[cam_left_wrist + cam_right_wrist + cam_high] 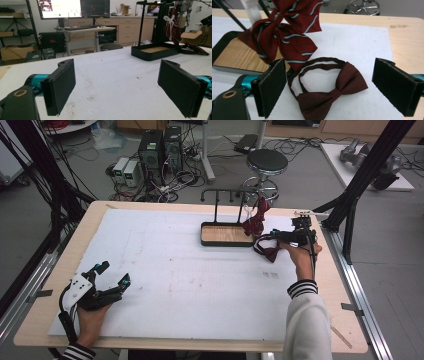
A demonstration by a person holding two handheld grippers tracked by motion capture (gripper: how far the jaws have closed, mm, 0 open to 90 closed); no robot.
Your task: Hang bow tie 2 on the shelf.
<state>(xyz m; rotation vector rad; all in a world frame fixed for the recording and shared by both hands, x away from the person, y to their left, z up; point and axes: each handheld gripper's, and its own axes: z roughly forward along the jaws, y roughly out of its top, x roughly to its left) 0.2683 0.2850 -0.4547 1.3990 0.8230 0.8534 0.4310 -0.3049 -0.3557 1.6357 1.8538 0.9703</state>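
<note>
At right centre of the high view, the right hand-held gripper point(280, 236) hovers jaws apart over the dark bow tie point(332, 92); next, close on it. Left hand-held gripper point(114, 273) idles, spread.

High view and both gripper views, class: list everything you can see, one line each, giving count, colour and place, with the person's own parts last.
Plain bow tie: one, dark maroon, flat on the white mat with its strap looped, between the right tool's open jaws.
Striped bow tie: one, red with grey stripes, hanging from the stand over the tray's right end.
Stand with tray: one, black frame with wooden floor, far centre-right of the mat.
Mat: one, white, covering most of the table.
Table: one, light wood.
Stool: one, black seat, on the floor beyond the table.
Computer towers: two, black, on the floor behind.
Left tool: one, black and teal, open, near left of the mat.
Right tool: one, black, open, at the plain bow tie.
</note>
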